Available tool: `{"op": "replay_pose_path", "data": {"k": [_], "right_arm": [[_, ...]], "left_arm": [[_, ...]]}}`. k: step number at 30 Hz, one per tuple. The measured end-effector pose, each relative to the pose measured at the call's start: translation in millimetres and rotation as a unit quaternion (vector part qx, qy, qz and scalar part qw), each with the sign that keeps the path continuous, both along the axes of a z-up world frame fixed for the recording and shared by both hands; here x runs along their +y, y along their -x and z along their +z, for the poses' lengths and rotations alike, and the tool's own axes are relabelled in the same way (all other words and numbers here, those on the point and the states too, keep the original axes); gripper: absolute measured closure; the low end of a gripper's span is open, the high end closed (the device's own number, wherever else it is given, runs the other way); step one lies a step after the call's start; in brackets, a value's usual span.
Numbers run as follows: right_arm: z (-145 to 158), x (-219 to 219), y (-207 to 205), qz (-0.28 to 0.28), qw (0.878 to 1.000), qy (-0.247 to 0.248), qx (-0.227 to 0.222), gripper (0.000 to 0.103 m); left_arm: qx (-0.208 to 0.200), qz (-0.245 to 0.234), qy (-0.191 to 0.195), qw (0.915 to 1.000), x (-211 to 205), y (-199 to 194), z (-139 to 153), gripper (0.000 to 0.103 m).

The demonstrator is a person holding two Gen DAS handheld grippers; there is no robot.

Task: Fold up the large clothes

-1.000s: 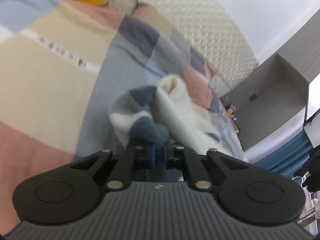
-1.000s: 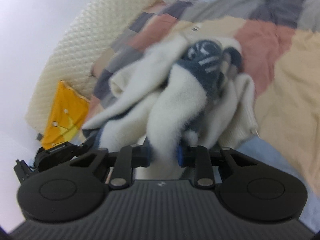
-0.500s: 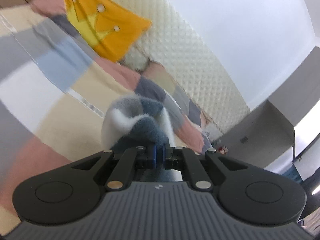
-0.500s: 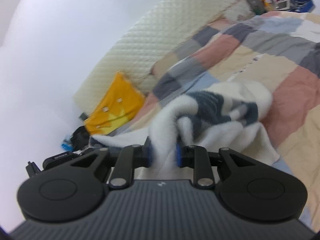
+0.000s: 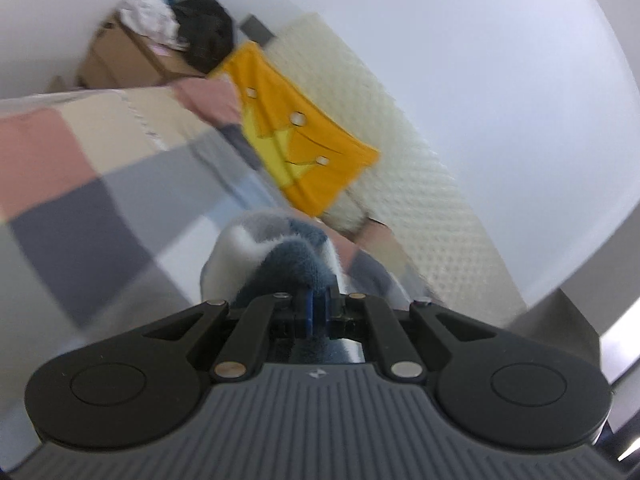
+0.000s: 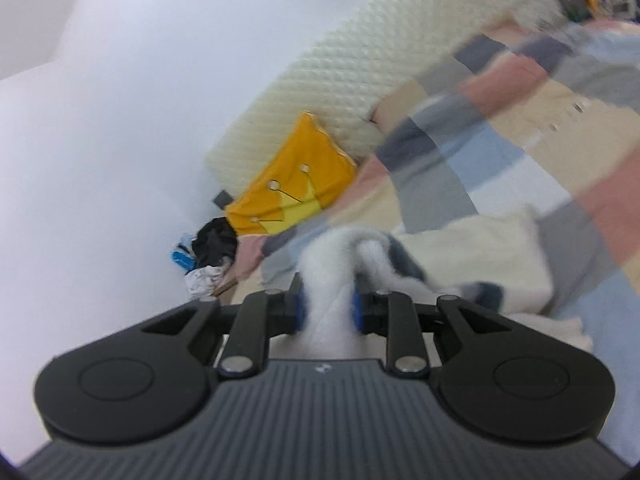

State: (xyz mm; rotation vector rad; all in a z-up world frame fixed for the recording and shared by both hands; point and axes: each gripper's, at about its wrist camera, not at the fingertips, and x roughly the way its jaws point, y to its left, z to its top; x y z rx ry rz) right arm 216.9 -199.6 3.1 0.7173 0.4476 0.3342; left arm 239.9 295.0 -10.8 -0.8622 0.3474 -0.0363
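Note:
A fluffy cream and dark-blue sweater [image 6: 472, 248] hangs between my two grippers above a patchwork bed. In the left wrist view my left gripper [image 5: 318, 306] is shut on a dark-blue fold of the sweater [image 5: 292, 264], which bulges up in front of the blue pads. In the right wrist view my right gripper [image 6: 327, 312] is shut on a thick white fold, and the rest of the garment trails to the right over the quilt [image 6: 520, 140]. Both views are blurred by motion.
A cream quilted headboard [image 5: 420, 184] runs along the white wall, with an orange crown cushion [image 5: 304, 152] leaning on it. A cardboard box [image 5: 120, 60] with dark and white clothes piled on it stands past the bed's corner. The patchwork quilt [image 5: 100, 168] covers the bed.
Both grippers rose and swung with the sweater. The left view swept from the quilt to the cushion, box and wall. The right view tipped up, and the garment stretched out to the right.

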Motion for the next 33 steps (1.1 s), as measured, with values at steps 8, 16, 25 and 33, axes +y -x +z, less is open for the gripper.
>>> {"op": "replay_pose_path", "data": {"k": [8,16,25,33], "right_arm": [[-65,42,-1,-0.009,0.985,0.094,0.147,0.078],[-112,46,-11,-0.052,0.961,0.143,0.232,0.076],[-127,46,-17,-0.068,0.955,0.142,0.252,0.072],[-101,44,1,-0.058,0.966,0.113,0.224,0.046]], "left_arm": [[0.121,0.026,-0.031,0.9918,30,-2,-81,0.097],[0.197,0.028,-0.112,0.9735,22,-22,-129,0.097],[0.218,-0.003,-0.169,0.9612,4,-61,-164,0.096],[0.21,-0.027,-0.194,0.9578,-12,-46,-137,0.035]]}}
